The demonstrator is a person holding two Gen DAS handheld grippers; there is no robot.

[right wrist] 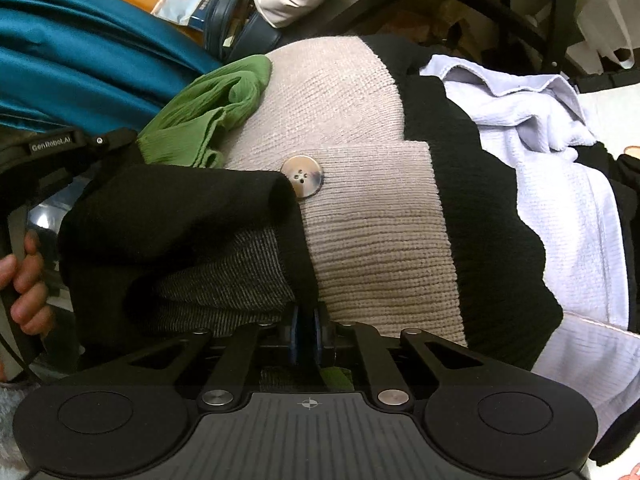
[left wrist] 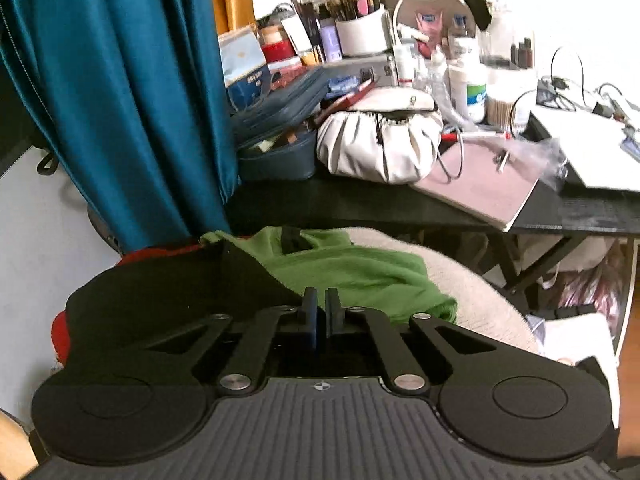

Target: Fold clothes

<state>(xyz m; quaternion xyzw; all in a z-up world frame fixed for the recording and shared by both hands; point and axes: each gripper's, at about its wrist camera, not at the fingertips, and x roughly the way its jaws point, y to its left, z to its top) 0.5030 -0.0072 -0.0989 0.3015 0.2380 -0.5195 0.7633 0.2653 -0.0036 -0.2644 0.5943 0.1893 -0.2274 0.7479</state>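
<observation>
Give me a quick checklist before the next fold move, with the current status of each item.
1. Left claw shut: ok, jaws nearly touching; whether it pinches cloth, cannot tell.
2. Right claw gripping fabric: cannot tell; jaws close together at the edge of the black garment, contact hidden.
3. Beige knit cardigan lying smooth: ok, button facing up.
4. Green garment out of the way: not ok, bunched beside the beige knit.
5. White towel-like cloth flat: not ok, crumpled over black fabric.
6. Cluttered table behind the pile: ok, apart from the clothes.
</observation>
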